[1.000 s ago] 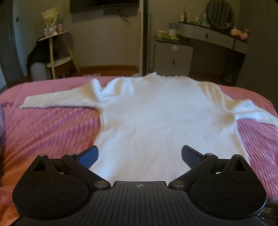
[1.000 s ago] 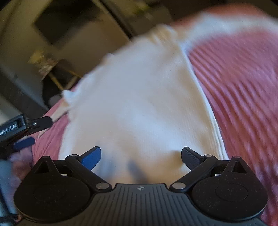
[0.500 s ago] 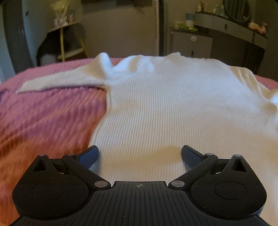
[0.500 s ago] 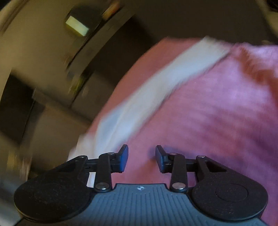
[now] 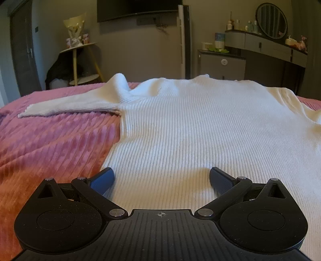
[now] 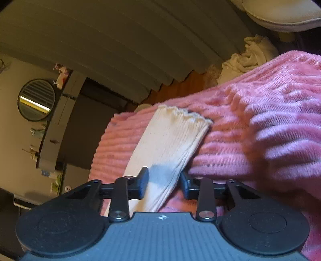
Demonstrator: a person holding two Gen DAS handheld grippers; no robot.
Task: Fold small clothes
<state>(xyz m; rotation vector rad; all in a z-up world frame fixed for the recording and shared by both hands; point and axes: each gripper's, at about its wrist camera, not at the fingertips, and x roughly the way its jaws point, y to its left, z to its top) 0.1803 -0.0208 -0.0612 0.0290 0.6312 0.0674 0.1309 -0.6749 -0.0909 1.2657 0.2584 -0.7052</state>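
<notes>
A white ribbed sweater [image 5: 200, 124] lies flat on a pink bedspread [image 5: 50, 144], its left sleeve [image 5: 70, 104] stretched out sideways. My left gripper [image 5: 160, 172] hovers low over the hem near the sweater's left edge, open, with nothing pinched. In the right wrist view the other sleeve [image 6: 170, 144] lies on the bedspread [image 6: 260, 130], frilled cuff pointing away. My right gripper [image 6: 163, 176] straddles this sleeve behind the cuff. Its jaws are closing, with the flat sleeve between the pads and not bunched.
Beyond the bed stand a dressing table with a round mirror [image 5: 270, 18], a grey cabinet [image 5: 220, 66] and a round side table [image 5: 80, 48]. In the right wrist view a heap of white cloth [image 6: 250, 54] lies past the bed's edge, near curtains.
My right gripper swung from the sweater's body out to the right sleeve, rolled, and its jaws narrowed around it. My left gripper sank lower toward the hem.
</notes>
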